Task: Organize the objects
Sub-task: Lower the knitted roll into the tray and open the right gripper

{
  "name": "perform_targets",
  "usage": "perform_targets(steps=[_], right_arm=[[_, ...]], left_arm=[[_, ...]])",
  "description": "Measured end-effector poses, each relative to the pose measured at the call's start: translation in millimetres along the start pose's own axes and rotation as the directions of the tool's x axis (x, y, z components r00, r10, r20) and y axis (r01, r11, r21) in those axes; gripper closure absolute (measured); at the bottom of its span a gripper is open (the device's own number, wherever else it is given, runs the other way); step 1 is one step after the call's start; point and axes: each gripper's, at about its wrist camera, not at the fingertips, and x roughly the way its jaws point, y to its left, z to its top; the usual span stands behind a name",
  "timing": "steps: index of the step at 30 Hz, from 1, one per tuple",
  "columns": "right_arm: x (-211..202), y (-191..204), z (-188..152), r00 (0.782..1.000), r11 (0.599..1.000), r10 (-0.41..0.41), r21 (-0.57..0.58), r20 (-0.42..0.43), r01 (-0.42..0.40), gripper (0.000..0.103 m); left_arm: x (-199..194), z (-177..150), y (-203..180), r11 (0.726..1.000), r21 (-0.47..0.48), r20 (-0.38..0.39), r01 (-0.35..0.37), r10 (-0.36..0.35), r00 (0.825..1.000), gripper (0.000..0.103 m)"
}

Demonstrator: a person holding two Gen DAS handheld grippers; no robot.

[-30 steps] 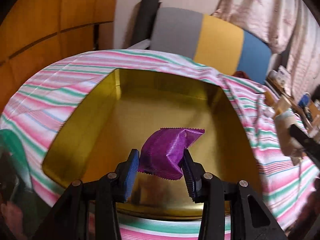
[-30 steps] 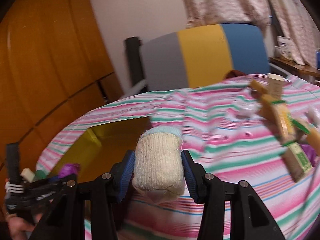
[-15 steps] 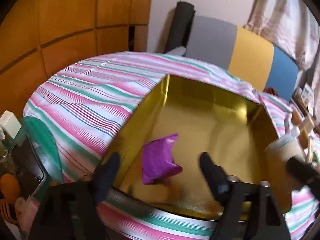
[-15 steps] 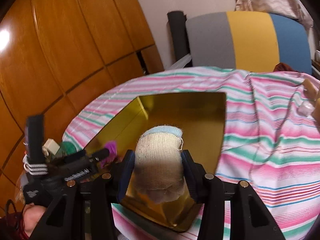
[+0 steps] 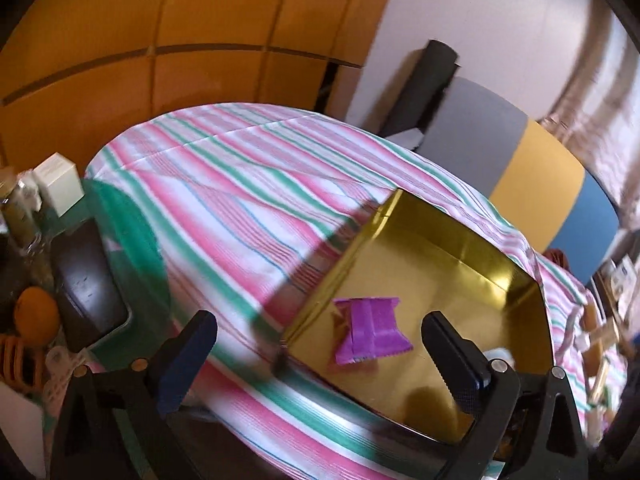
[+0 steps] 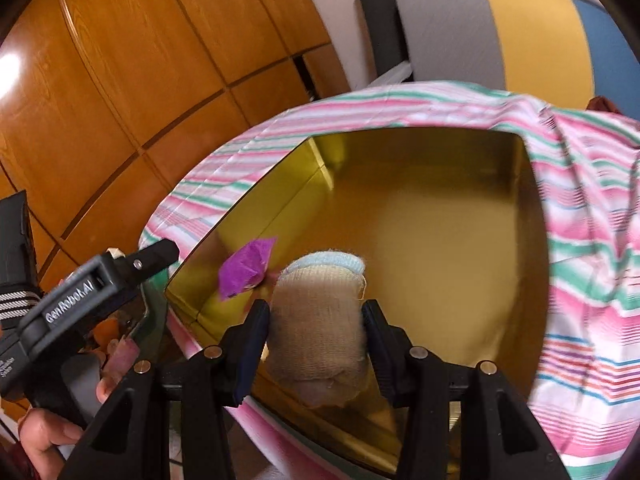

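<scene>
Between the spread left gripper (image 5: 320, 354) fingers lies one purple packet (image 5: 370, 336) inside one gold tin (image 5: 472, 276), while the right gripper (image 6: 318, 346) pinches one rolled sock (image 6: 320, 312).

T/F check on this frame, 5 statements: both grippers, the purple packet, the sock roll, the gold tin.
1. The left gripper is shut on the purple packet. False: its jaws stand wide open and the packet lies loose.
2. The purple packet lies inside the gold tin. True.
3. The right gripper is shut on the rolled sock. True.
4. The rolled sock lies out on the striped cloth, away from the tin. False: it is held over the tin's inside, near the packet.
5. The tin has a lid on it. False: it is open, with its gold floor showing.
</scene>
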Motion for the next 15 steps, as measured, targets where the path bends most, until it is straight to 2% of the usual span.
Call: perform_targets(steps=[3,6,11,15], right_arm=[[10,7,0,0.999,0.999,0.043,-0.001,-0.033,-0.044,0.052],[5,16,-1,0.999,0.999,0.027,-0.045,-0.017,-0.027,0.039],[-6,14,-1,0.999,0.998,0.043,-0.044,0.011,-0.042,0.039],[-17,7,1,0.999,1.000,0.017,-0.018,0.045,-0.016,0.039]], left_arm=[[-4,2,7,0.999,-0.036,0.005,-0.006,0.006,1.000,0.000],[-6,4,13,0.998,-0.063,0.017,-0.017,0.019,1.000,0.000],[-7,4,19,0.991,-0.130,-0.004,0.005,-0.006,1.000,0.000],[-2,2,13,0.991,-0.131,-0.039,0.008,-0.013,0.999,0.000]])
